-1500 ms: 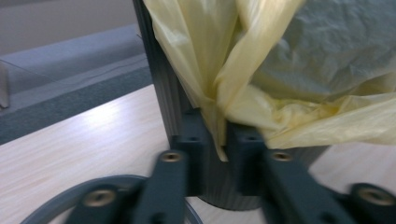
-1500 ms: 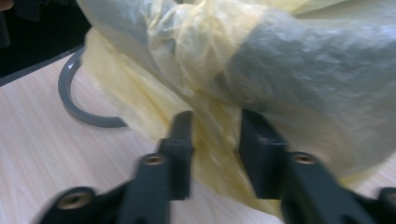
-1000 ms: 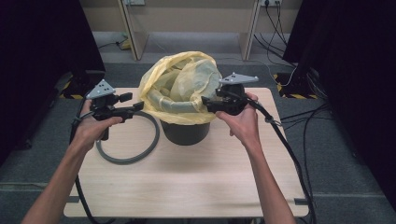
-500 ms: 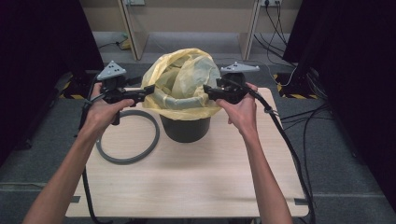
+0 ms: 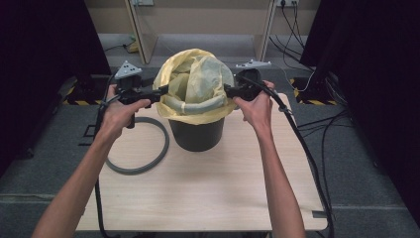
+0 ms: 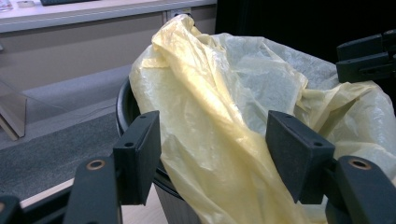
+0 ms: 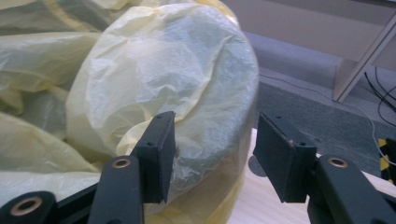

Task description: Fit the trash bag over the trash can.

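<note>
A black bin [image 5: 197,135] stands mid-table with a yellow plastic bag [image 5: 194,82] bunched over its rim. A grey band [image 5: 198,106] curves across the bag's front. My left gripper [image 5: 161,91] is at the bag's left edge and my right gripper [image 5: 228,90] at its right edge. In the left gripper view the left gripper [image 6: 214,158] is open with a fold of the bag [image 6: 210,107] between its jaws, above the bin rim [image 6: 122,108]. In the right gripper view the right gripper [image 7: 212,154] is open around a bulge of the bag [image 7: 163,70].
A grey ring [image 5: 134,170] lies flat on the wooden table [image 5: 208,193], left of the bin. Cables trail off the table's right side. Shelving legs stand on the floor beyond the table.
The left gripper has moved from above the grey ring up and right to the bag's left edge. The right gripper has shifted slightly along the right edge. The bag stands taller.
</note>
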`<state>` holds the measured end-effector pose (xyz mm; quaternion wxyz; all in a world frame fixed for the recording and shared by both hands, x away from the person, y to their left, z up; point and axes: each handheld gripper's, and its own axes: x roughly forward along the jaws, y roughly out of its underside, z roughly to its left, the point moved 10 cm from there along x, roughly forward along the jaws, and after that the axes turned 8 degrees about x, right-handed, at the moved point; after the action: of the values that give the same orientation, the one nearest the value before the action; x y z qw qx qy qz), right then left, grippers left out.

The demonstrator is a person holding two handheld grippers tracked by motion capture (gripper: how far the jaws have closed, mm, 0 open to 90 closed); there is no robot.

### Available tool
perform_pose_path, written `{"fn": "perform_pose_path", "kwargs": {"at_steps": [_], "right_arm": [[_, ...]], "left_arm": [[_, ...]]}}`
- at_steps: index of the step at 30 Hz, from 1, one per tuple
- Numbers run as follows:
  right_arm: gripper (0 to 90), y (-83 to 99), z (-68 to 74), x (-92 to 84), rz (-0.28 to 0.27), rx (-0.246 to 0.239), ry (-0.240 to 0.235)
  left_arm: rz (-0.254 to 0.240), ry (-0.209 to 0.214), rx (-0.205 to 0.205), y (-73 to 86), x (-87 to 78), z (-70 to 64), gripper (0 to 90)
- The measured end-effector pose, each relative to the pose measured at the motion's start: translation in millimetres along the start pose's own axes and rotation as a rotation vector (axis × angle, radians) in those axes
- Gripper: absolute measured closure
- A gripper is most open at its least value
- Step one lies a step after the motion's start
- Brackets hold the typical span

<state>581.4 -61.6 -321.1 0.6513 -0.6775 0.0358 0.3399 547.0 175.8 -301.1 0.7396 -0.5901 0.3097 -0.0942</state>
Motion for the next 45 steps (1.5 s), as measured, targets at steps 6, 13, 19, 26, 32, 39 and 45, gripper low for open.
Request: {"fn": "perform_pose_path", "kwargs": {"at_steps": [6, 13, 19, 26, 32, 39, 45], "right_arm": [[46.6, -1.6, 0.9, 0.5, -0.005, -0.032, 0.036], [48.6, -0.4, 1.4, 1.0, 0.000, -0.034, 0.031], [48.8, 0.1, 2.3, 3.4, 0.004, -0.030, 0.024], [48.0, 0.3, 2.7, 4.7, 0.002, -0.027, 0.030], [42.1, -1.6, 17.3, -4.5, -0.026, -0.024, -0.017], [42.8, 12.0, 39.6, -14.7, 0.001, -0.121, -0.040], [43.4, 5.7, 16.4, -8.6, 0.017, -0.084, 0.025]], "left_arm": [[0.019, -0.026, -0.023, 9.1, 2.0, 14.4, 49.6], [0.043, -0.072, -0.107, 41.1, 8.4, 48.2, 70.2], [0.141, -0.065, -0.094, 83.6, 29.4, 46.3, 79.5], [0.178, -0.027, -0.091, 113.5, 43.1, 30.6, 83.6], [0.179, -0.023, -0.034, 112.3, 38.4, 21.4, 83.3], [0.151, 0.001, 0.006, 111.6, 27.2, 5.0, 82.8], [0.132, 0.043, 0.048, 111.1, 19.7, -22.6, 82.0]]}}
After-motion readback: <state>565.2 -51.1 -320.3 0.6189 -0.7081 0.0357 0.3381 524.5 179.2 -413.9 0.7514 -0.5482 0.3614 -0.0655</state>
